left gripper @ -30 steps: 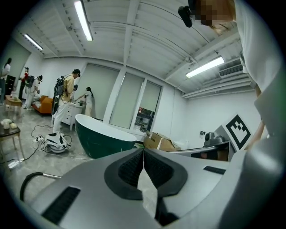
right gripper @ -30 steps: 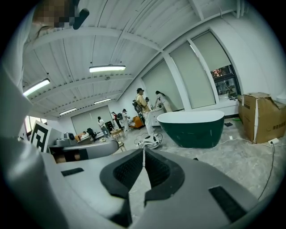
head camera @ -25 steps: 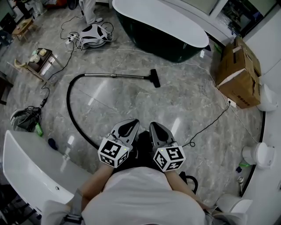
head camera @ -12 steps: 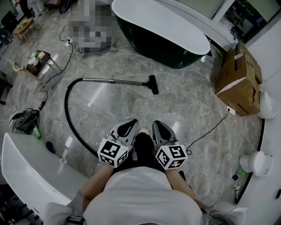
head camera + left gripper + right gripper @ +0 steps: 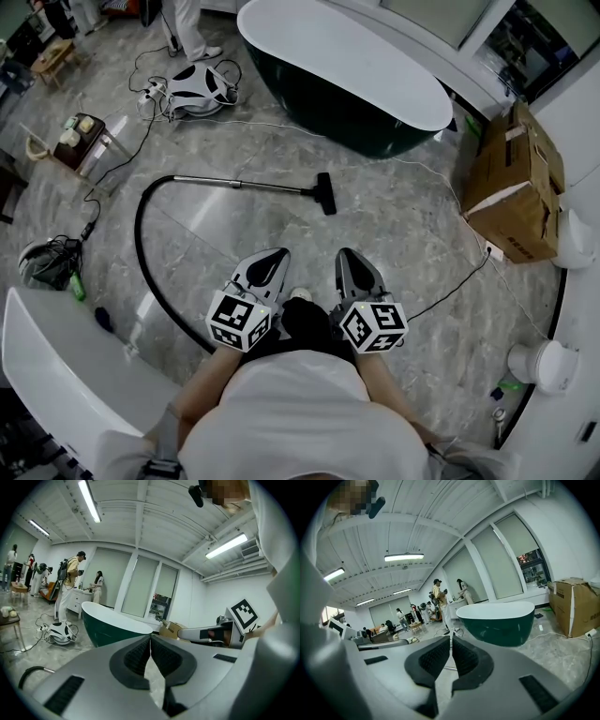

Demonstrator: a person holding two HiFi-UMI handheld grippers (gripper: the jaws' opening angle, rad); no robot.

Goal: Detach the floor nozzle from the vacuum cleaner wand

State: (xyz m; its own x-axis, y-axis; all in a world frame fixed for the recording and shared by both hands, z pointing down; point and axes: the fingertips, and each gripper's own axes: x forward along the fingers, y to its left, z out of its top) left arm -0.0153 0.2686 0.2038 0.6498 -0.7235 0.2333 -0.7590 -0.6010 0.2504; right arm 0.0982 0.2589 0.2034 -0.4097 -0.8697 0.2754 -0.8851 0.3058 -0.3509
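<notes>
**Item 1, left gripper** (image 5: 150, 637). I read its jaws as closed, ribbed pads meeting at the tips with nothing between them. It is held low in front of the person and points out across the floor.

**Item 2, right gripper** (image 5: 451, 638). Same condition: jaws drawn together and empty. It sits just beside the left one, the two roughly parallel.

**Item 3, floor nozzle** (image 5: 325, 193). Black, lying on the marbled floor ahead of both grippers and well apart from them. As far as I can tell it is joined to the wand.

**Item 4, wand** (image 5: 239, 184). A silver tube lying flat, running leftward from the nozzle to the hose.

**Item 5, hose** (image 5: 141, 239). Black, curving from the wand's far end round to the left and back toward the person.

**Item 6, surroundings.** A dark green bathtub (image 5: 347, 66) stands beyond the nozzle and a cardboard box (image 5: 514, 169) sits to the right. A thin cable (image 5: 450, 274) trails over the floor.

**Status.** I judge this to be the approach step: nothing is gripped and the separation has not begun.

**Next move, as I see it.**
- Both grippers need to come down to the joint.
- Both sets of jaws need to open.
- One gripper should close on the wand just behind the nozzle neck, and the other on the nozzle itself.
- The two can then be pulled apart along the tube's line.
</notes>
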